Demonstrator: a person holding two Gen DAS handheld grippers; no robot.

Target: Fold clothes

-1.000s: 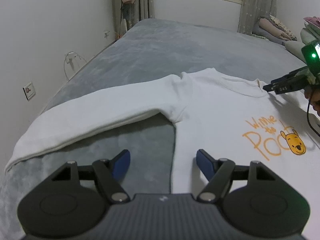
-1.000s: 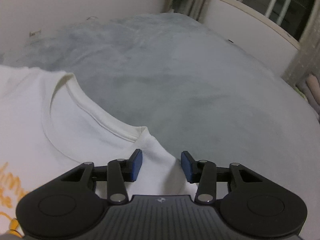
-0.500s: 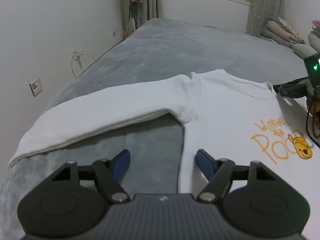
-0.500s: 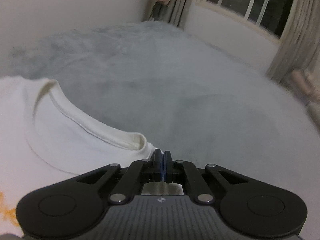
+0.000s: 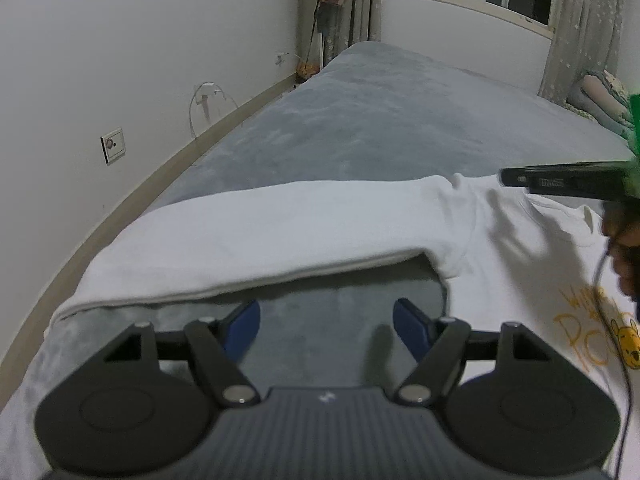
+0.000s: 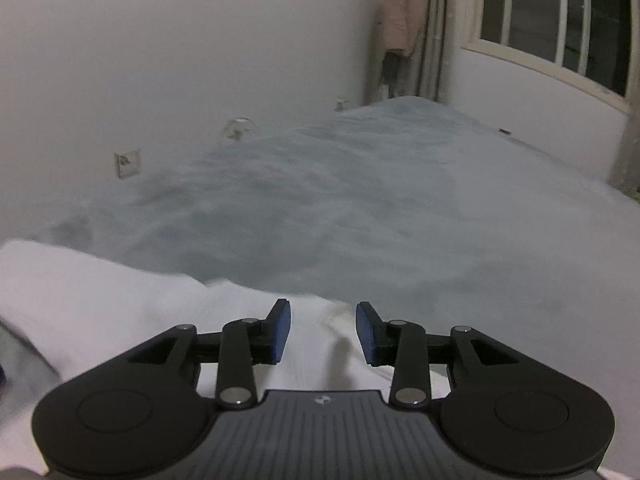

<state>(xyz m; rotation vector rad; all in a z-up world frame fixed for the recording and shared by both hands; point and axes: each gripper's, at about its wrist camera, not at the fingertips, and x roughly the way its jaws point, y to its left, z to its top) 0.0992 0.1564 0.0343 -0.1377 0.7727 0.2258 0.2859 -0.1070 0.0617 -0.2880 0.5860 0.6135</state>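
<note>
White sweatshirt (image 5: 304, 232) spread on grey bed (image 5: 400, 128). Left gripper (image 5: 326, 322) fingers apart over bare blanket; right gripper (image 6: 323, 330) fingers opening above sweatshirt, gripping nothing.

The sweatshirt (image 5: 280, 232) is plain white, with an orange lettered print and a yellow cartoon bear face (image 5: 630, 342) on its chest. The bed (image 5: 400, 128) wears a mottled grey-blue plush cover. The left tool (image 5: 326, 322) is black with dark blue pads (image 5: 244, 322); the right tool (image 6: 323, 330) has the same black frame and blue pads (image 6: 282, 330). The wall (image 5: 140, 40) is white, with a beige skirting strip. A pale pink garment (image 6: 400, 20) hangs by greyish curtains (image 5: 584, 20). The window frame (image 6: 540, 64) is cream.
</note>
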